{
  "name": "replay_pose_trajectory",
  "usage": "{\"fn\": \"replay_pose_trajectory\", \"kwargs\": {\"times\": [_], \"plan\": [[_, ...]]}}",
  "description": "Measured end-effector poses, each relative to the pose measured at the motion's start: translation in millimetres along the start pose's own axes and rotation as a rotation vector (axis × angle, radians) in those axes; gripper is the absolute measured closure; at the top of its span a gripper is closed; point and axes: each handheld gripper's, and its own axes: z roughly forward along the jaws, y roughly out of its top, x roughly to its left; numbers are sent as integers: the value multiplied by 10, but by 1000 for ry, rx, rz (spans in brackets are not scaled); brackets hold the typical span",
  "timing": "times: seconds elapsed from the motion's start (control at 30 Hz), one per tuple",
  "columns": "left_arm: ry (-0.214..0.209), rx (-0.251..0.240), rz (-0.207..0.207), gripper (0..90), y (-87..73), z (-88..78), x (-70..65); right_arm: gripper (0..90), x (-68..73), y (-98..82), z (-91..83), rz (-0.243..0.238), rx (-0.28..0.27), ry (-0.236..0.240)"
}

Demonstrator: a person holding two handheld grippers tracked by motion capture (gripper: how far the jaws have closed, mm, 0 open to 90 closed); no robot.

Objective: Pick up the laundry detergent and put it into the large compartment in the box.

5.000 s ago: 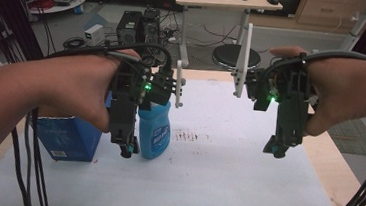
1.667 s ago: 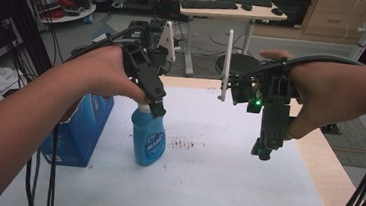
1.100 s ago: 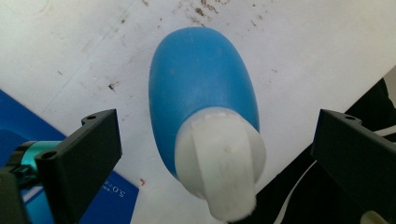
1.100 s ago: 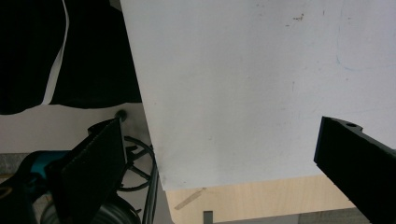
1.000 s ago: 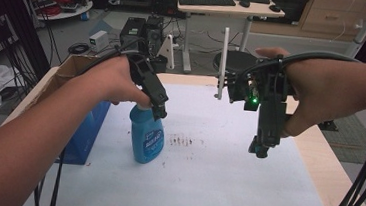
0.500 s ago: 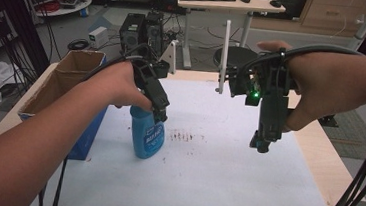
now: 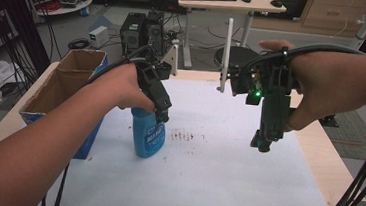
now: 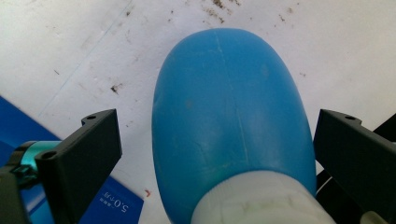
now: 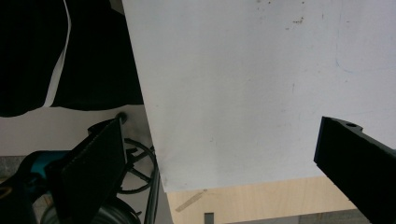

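Seemingly mid-release or mid-grasp, the blue bottle (image 7: 148, 136) stands upright on the white sheet (image 7: 214, 176) directly under the left gripper (image 7: 162, 115), whose spread jaws flank its neck without touching. Any pick-up would need them closed on that neck. Beside it, the box (image 7: 56, 89) looks empty. Well apart, the right gripper (image 7: 263, 142) hangs with jaws parted, holding nothing.

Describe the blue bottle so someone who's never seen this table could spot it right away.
Find the white sheet covering the table, then the open cardboard box at its left edge. Just right of the box stands the blue bottle, upright under the left gripper. It is the one translucent blue plastic thing with a label.
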Motion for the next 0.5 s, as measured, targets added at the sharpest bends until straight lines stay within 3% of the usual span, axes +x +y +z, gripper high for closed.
{"fn": "replay_pose_trajectory", "kwargs": {"times": [0.27, 0.5], "plan": [[-1, -5, -9, 17, -1, 5, 30, 13, -5, 4, 4, 5, 5, 3], [-8, -3, -3, 72, 3, 7, 20, 13, -27, 17, 14, 1, 5, 2]]}}
